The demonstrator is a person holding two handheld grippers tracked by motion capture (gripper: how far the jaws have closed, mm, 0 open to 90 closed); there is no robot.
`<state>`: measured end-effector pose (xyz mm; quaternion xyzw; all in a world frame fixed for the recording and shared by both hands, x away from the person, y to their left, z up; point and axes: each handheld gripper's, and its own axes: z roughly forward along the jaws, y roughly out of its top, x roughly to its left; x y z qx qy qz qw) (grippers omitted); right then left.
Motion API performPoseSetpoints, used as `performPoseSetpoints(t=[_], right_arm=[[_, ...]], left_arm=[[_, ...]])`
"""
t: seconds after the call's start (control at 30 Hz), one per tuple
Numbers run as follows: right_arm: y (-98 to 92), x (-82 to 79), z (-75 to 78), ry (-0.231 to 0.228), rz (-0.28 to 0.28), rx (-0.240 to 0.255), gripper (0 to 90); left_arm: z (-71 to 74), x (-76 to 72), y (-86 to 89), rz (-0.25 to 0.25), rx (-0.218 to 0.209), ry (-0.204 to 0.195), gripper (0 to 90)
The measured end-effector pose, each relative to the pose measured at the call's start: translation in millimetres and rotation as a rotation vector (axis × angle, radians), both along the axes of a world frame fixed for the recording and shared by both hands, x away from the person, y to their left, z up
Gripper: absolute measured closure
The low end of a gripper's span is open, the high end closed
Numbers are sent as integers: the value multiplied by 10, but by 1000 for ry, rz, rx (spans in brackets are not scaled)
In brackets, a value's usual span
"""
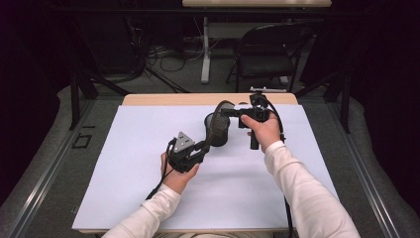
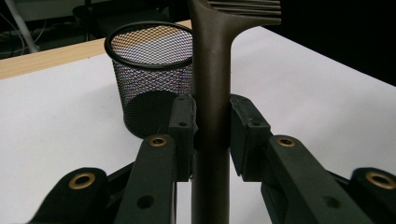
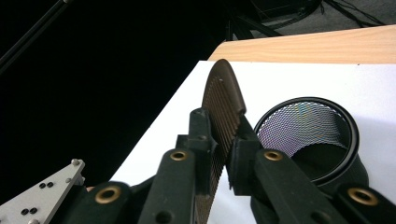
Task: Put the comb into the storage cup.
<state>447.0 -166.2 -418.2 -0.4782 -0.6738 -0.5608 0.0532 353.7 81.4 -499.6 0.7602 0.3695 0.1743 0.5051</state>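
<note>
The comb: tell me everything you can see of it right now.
The comb is dark brown, matte, plastic by the look, with a long handle and a row of fine teeth under a curved back. It is held off the table, beside and above the mesh cup. The left gripper is clamped on its handle; the right gripper is shut on its toothed end. Nothing else touches it.

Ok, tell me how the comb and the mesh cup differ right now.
The comb is held off the table by both grippers, while the mesh cup stands upright on the white table, untouched. The comb is a long, flat, brown piece with teeth; the mesh cup is a round, black, open-topped holder. The left gripper clamps its handle, the right gripper its toothed end. Both are dark.
</note>
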Motion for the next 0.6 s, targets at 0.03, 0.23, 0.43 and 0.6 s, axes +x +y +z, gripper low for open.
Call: performPoseSetpoints(t=[0.03, 0.23, 0.43, 0.6], right_arm=[[-1, 1, 0, 3, 2, 2, 839], [-15, 13, -6, 31, 15, 35, 865], [-23, 14, -6, 46, 21, 47, 873], [-23, 14, -7, 42, 24, 43, 875]], left_arm=[[0, 0, 0, 0, 0, 0, 725], [-2, 3, 3, -4, -4, 0, 724], [-6, 4, 2, -6, -5, 1, 724], [-8, 5, 2, -5, -5, 2, 724]])
